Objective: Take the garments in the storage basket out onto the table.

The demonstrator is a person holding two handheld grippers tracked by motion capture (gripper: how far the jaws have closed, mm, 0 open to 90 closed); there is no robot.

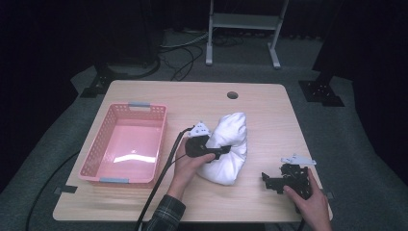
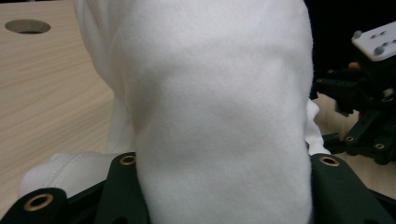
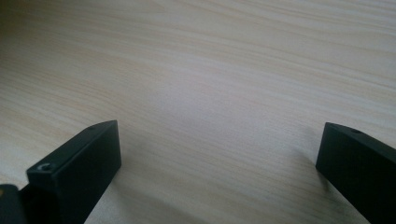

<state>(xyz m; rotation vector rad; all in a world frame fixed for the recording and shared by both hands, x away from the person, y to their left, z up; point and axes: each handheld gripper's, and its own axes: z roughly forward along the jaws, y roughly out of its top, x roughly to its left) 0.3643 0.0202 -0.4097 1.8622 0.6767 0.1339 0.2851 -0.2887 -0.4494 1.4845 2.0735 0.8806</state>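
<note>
My left gripper (image 1: 222, 150) has its jaws clamped on the white cloth (image 1: 230, 144), right gripper (image 1: 270, 183) resting wide open; next, I judge, a lift toward the pink basket (image 1: 98, 144).

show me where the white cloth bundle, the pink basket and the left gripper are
white cloth bundle (image 1: 230, 144): high view, middle of the bundle's top.
pink basket (image 1: 95, 144): high view, its left wall.
left gripper (image 1: 222, 150): high view, the jaw tips, shut on the bundle.

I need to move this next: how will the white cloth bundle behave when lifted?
The white cloth bundle looks soft and rumpled, so it will probably sag. The left claw is shut on one fold, so loose ends may hang. It likely won't roll.
</note>
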